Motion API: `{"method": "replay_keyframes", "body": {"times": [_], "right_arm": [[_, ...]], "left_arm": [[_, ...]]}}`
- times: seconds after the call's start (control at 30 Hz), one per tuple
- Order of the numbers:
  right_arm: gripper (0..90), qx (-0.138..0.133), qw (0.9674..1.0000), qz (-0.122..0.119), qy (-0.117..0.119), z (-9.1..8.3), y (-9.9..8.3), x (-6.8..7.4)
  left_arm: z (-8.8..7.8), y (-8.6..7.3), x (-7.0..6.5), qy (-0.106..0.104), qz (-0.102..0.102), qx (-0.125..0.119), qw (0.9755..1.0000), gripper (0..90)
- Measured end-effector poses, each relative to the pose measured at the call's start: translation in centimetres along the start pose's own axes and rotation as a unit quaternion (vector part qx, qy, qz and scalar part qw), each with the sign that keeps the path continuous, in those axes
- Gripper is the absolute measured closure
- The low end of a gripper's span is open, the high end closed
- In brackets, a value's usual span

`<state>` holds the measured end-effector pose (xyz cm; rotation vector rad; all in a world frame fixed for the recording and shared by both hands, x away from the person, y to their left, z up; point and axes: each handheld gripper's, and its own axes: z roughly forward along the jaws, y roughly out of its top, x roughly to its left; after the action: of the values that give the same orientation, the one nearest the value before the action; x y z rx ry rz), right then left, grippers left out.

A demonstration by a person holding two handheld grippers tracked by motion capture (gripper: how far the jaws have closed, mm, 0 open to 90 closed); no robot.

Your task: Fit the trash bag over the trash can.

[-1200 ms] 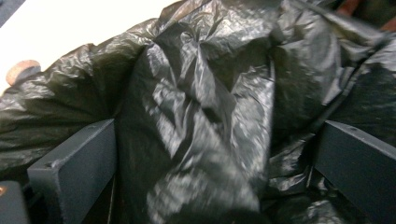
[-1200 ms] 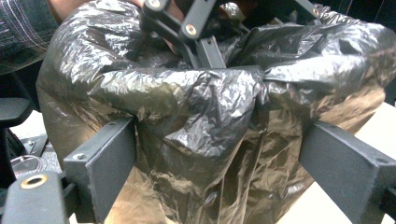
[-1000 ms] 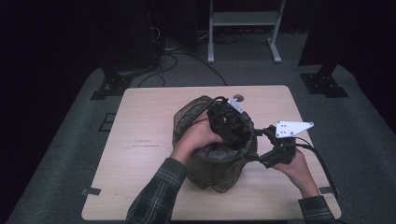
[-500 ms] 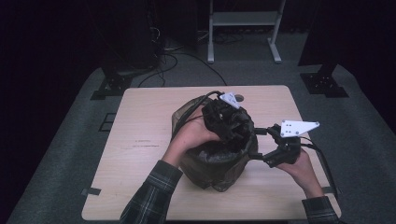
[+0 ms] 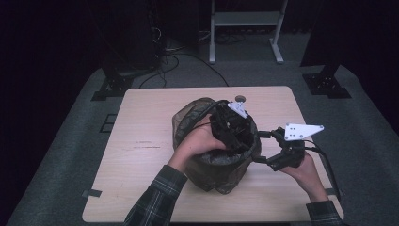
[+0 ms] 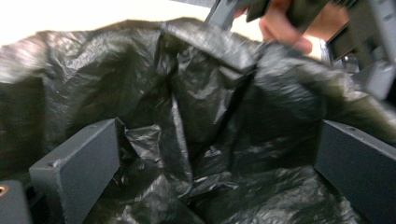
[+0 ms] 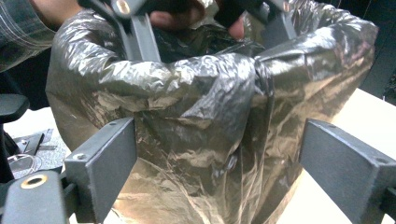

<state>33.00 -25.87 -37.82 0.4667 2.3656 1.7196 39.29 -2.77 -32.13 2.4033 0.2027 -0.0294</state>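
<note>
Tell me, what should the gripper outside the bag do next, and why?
Probably ease the right gripper forward and close its fingers on the bag's folded rim. It is open and just short of the plastic, while the left gripper, open too, is inside the bag.

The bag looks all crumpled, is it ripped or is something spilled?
No rip or spill shows. The dark plastic bag is wrinkled and slouches on the table, its rim folded over. The left gripper is inside it with jaws apart, and the right gripper waits open just outside. That looks like ordinary bag handling.
</note>
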Motion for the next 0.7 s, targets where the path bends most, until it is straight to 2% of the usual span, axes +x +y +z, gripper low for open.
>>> {"method": "replay_keyframes", "body": {"times": [0.03, 0.07, 0.1, 0.13, 0.2, 0.23, 0.27, 0.37, 0.4, 0.47, 0.6, 0.67, 0.7], "right_arm": [[10.2, 0.001, 1.0, 0.0, -0.001, 0.0, 0.0, 0.0], [10.2, 0.0, 1.0, 0.0, -0.001, -0.1, -0.1, -0.1], [10.2, -0.001, 1.0, 0.001, -0.001, -0.1, -0.1, -0.1], [10.2, -0.001, 1.0, 0.001, -0.001, -0.1, -0.1, -0.1], [10.2, 0.0, 1.0, 0.002, -0.001, -0.1, -0.2, -0.1], [10.2, 0.0, 1.0, 0.0, -0.001, -0.1, -0.2, -0.1], [10.2, 0.0, 1.0, 0.001, -0.001, -0.1, -0.2, -0.1], [10.2, -0.001, 1.0, 0.001, -0.002, -0.1, -0.3, -0.1], [10.2, -0.002, 1.0, 0.003, -0.002, -0.1, -0.3, 0.0], [10.2, -0.001, 1.0, 0.002, -0.003, -0.2, -0.3, -0.1], [10.2, -0.001, 1.0, 0.002, -0.003, -0.3, -0.2, -0.1], [10.2, -0.001, 1.0, 0.003, -0.005, -0.5, -0.2, -0.2], [10.2, -0.001, 1.0, 0.002, -0.005, -0.5, -0.2, -0.2]], "left_arm": [[0.7, -0.2, 0.3, -0.001, -0.004, 0.017, 0.9999, 0.0], [0.7, -0.2, 0.3, -0.001, -0.004, 0.017, 0.9999, 0.0], [0.8, -0.2, 0.4, -0.004, -0.013, 0.015, 0.9998, 0.0], [1.0, -0.3, 0.6, -0.002, -0.011, 0.022, 0.9997, 0.0], [1.5, -0.3, 0.6, 0.004, -0.012, 0.048, 0.9988, 0.0], [1.9, -0.3, 0.5, 0.007, -0.01, 0.071, 0.9974, 0.0], [2.0, -0.3, 0.5, 0.007, -0.01, 0.075, 0.9971, 0.0], [1.7, -0.3, 0.5, 0.007, -0.012, 0.064, 0.9979, 0.0], [0.9, -0.2, 0.6, 0.013, -0.015, 0.038, 0.9991, 0.0], [0.1, -0.3, 0.7, 0.014, -0.018, 0.018, 0.9996, 0.0], [-1.2, -0.3, 0.7, 0.026, -0.016, 0.0, 0.9995, 0.0], [-2.2, -0.4, 0.8, 0.029, -0.018, -0.02, 0.9992, 0.0], [-3.2, -0.6, 0.7, 0.03, -0.019, -0.033, 0.9988, 0.0]]}}
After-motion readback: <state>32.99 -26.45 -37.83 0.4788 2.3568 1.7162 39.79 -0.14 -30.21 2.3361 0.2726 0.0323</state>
